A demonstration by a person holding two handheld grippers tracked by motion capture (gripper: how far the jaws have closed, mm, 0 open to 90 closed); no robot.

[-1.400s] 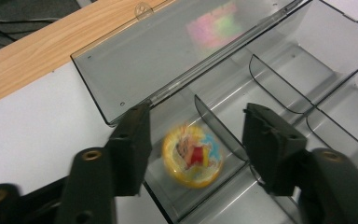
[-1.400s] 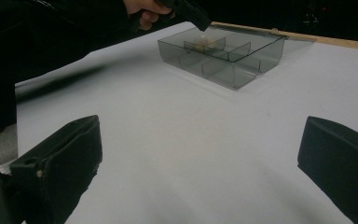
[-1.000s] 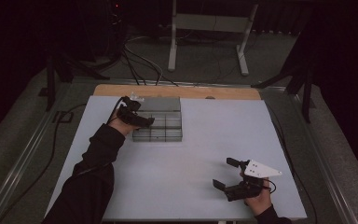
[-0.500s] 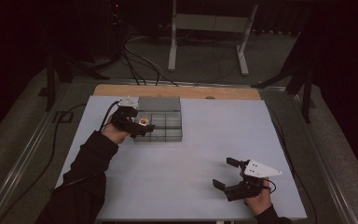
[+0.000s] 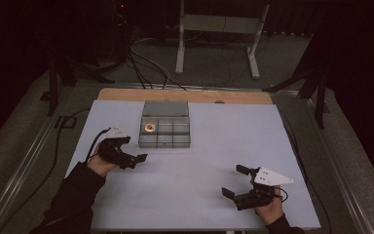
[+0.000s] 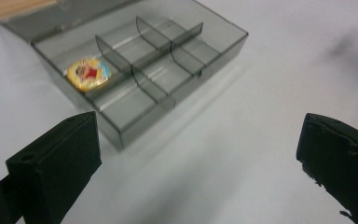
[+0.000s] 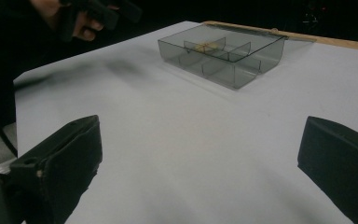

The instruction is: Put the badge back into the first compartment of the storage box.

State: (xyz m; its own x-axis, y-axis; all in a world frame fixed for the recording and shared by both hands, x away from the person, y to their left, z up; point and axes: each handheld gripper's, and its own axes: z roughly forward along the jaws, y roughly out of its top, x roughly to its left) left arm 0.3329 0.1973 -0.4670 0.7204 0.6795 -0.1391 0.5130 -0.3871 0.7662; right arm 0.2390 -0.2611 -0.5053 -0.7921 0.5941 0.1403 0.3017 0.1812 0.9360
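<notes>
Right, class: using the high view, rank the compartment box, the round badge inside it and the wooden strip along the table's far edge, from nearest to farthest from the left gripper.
1. Compartment box: on the table just ahead and right of the left gripper.
2. Round badge: inside the box, in its far-left compartment.
3. Wooden strip: along the table's far edge, beyond the box's open lid.

Both tongs are black, two-jaw units. The left tongs carry a small pale plate on top and a black cable trailing from the rear. The right tongs carry a larger pale three-cornered plate. Jaw blocks are matte, rectangular, each with a small round hole. Dark sleeves cover both forearms.
</notes>
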